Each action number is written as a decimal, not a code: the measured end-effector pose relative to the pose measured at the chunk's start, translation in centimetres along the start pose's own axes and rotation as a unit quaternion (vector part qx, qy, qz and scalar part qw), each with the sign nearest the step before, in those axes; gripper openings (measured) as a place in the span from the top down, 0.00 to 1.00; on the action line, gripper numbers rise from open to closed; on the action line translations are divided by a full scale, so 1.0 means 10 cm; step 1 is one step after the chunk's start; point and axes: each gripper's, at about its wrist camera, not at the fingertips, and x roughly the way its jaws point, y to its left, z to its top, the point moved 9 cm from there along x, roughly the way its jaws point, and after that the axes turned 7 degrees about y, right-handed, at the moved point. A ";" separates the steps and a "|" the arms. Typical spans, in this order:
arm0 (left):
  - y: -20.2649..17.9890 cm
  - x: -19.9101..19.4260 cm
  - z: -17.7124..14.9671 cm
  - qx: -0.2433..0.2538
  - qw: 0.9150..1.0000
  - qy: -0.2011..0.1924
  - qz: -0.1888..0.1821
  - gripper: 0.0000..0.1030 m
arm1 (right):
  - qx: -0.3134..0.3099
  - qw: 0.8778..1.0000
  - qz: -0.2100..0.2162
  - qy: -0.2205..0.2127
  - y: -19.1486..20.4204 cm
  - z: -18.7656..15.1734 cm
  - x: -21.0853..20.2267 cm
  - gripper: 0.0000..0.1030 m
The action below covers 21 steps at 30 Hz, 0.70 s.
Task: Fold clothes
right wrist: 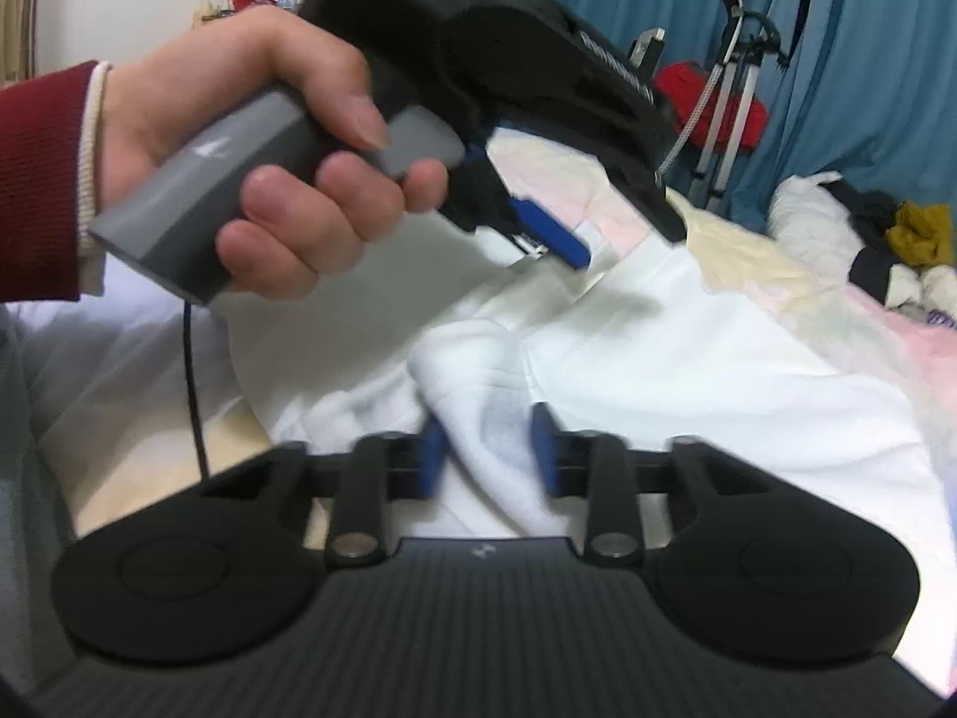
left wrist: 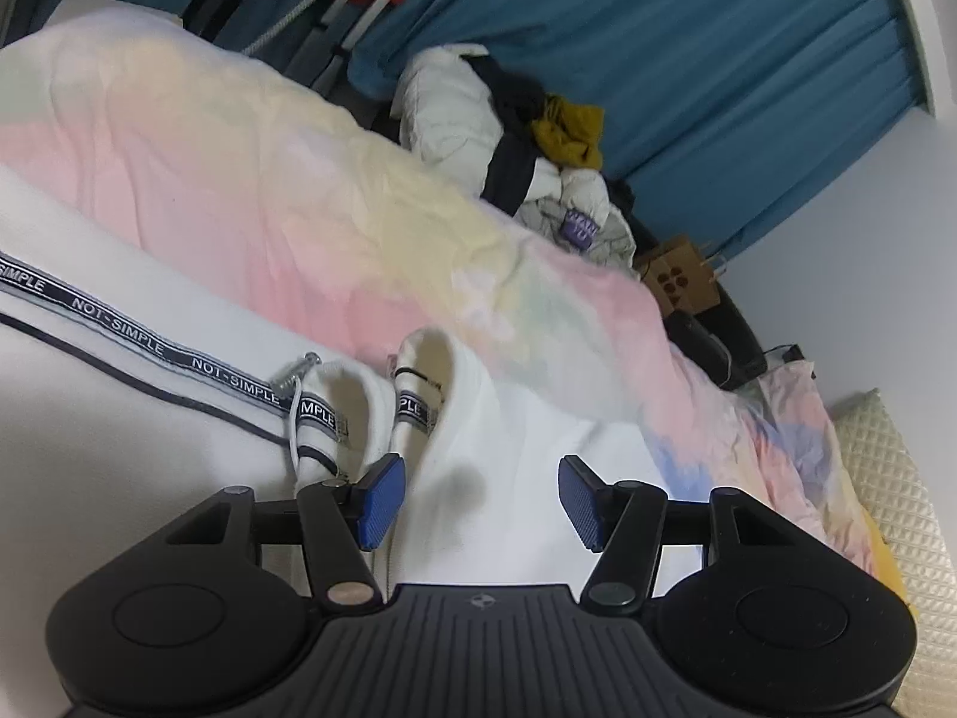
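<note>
A white garment (left wrist: 496, 419) with black "NOT-SIMPLE" tape (left wrist: 119, 329) and a drawstring (left wrist: 296, 395) lies on the pastel bedspread (left wrist: 269, 179). My left gripper (left wrist: 481, 499) is open, its blue pads on either side of a raised fold of the white cloth. In the right wrist view the same white garment (right wrist: 688, 359) lies ahead, and my right gripper (right wrist: 487, 449) is partly open around a bunched ridge of it, blurred by motion. The left gripper (right wrist: 556, 239), held in a hand, hovers over the garment's far edge.
A heap of white, dark and mustard clothes (left wrist: 526, 137) lies at the bed's far side by blue curtains (left wrist: 718, 60). A cardboard box (left wrist: 682, 275) sits beyond the bed. A cream textured cushion (left wrist: 897, 508) is at right. A tripod (right wrist: 730, 102) and a red object (right wrist: 712, 96) stand by the curtains.
</note>
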 end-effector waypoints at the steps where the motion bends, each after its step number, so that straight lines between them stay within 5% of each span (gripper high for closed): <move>1: -0.01 0.00 -0.01 0.000 1.000 0.000 -0.002 0.41 | -0.003 1.000 -0.003 0.004 0.00 -0.01 0.02 0.92; 8: -0.06 -0.08 0.01 -0.022 0.999 -0.004 -0.035 0.30 | -0.023 1.000 -0.001 0.014 0.04 -0.03 0.02 0.93; 15: -0.05 -0.16 0.01 -0.026 0.999 -0.014 -0.027 0.29 | -0.046 0.999 0.020 0.013 0.10 -0.04 -0.11 0.93; 21: 0.03 -0.42 -0.11 -0.038 0.999 -0.022 0.006 0.28 | -0.024 0.997 0.029 0.064 0.09 -0.24 0.21 0.92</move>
